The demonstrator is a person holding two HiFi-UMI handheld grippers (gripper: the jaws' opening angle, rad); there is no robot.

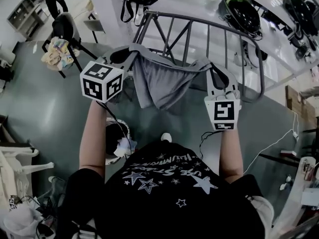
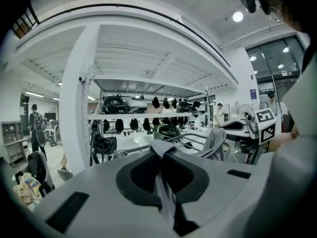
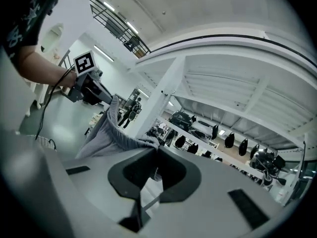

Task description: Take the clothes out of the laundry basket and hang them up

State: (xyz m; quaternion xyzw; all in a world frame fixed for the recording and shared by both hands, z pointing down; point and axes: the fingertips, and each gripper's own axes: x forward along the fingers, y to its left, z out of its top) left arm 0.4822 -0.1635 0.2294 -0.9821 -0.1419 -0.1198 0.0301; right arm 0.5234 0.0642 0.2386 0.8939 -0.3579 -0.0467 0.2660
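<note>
Grey garment [image 1: 159, 83], perhaps shorts, between left gripper [image 1: 128, 54] and right gripper [image 1: 212, 67]

**What escapes us**

From the head view, the grey cloth garment [image 1: 159, 83] drapes over the tips of the left tongs [image 1: 121, 58] and the right tongs [image 1: 215, 74]. It also hides the lower bars of the grey metal tube rack [image 1: 209, 31]. A white round container [image 1: 121, 133] sits half behind the left forearm [image 1: 94, 133]; we cannot tell what it is. In the left gripper view, the dark objects on the far shelf [image 2: 126, 125] are too small to name.
</note>
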